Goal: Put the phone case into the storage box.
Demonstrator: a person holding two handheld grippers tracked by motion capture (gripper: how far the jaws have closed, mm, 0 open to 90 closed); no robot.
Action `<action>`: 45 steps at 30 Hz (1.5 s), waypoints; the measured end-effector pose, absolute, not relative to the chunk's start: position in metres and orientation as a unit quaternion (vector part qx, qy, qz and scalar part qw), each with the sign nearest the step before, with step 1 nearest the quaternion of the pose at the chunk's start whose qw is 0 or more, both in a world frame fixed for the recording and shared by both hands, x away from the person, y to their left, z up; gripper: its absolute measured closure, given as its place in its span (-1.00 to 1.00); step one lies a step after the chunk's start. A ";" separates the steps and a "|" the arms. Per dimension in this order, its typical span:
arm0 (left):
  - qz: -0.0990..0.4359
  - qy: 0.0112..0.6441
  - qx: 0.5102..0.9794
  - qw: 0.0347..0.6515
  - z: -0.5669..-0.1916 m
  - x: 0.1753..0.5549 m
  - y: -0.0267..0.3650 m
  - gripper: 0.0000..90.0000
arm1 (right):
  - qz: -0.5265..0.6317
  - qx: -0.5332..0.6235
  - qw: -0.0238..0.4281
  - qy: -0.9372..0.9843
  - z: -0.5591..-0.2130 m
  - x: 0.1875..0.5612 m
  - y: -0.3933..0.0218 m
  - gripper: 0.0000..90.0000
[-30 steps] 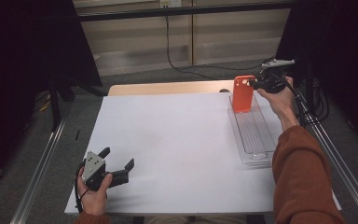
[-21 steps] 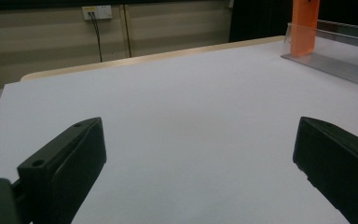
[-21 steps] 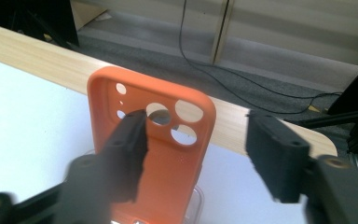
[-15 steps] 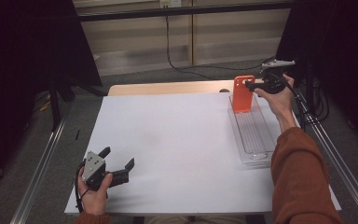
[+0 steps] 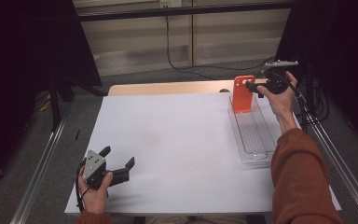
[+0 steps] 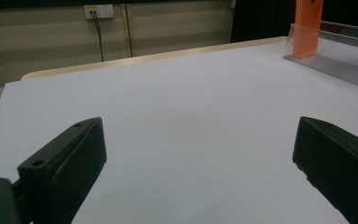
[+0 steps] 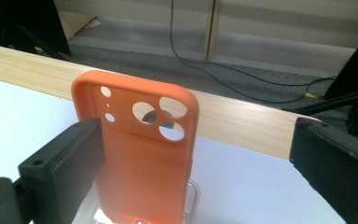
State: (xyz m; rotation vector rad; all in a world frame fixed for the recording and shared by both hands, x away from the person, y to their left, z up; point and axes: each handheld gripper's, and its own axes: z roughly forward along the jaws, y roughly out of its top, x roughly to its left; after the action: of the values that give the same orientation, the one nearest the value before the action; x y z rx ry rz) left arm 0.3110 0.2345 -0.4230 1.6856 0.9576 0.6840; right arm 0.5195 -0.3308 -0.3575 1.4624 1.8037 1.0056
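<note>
The right tongs [image 7: 193, 172] stand wide apart with the orange phone case [image 7: 142, 154] between them, and they have just been opening; we see a clear gap on the right side, and the left jaw seems to overlap the case's edge without pressing it, though from this angle we cannot be sure it is free of contact. In the high view the right tongs [image 5: 251, 86] sit at the far right corner of the table, level with the upper part of the orange phone case [image 5: 243, 93].

The case stands upright, its long axis vertical, its lower end in the far end of a clear plastic tray [image 5: 256, 140]. Its camera cut-outs are at the top: three large round holes and a few small ones, and the floor and table edge show through them. The material looks matte and smooth, likely soft silicone, with rounded corners and a raised rim.

The tray is long, narrow and transparent, with ribbing along its floor, and runs away from us along the right side of the table.

The left tongs [image 5: 119, 161] rest near the front left corner, released, with nothing between them; both are black, blocky and flat-faced.

The table [image 5: 177, 140] is covered by a smooth white sheet, with a pale wooden strip at the far edge.
</note>
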 end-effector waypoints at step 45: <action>0.283 0.396 0.695 0.529 -0.424 0.308 0.235 -0.94 | 0.412 0.537 0.366 0.638 -0.364 0.498 -0.325 -0.91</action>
State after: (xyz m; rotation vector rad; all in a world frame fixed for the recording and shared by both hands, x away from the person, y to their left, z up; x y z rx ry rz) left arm 0.3081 0.2350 -0.4239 1.6599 0.9461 0.6747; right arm 0.4984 -0.3250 -0.3637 1.3803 1.6400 1.0598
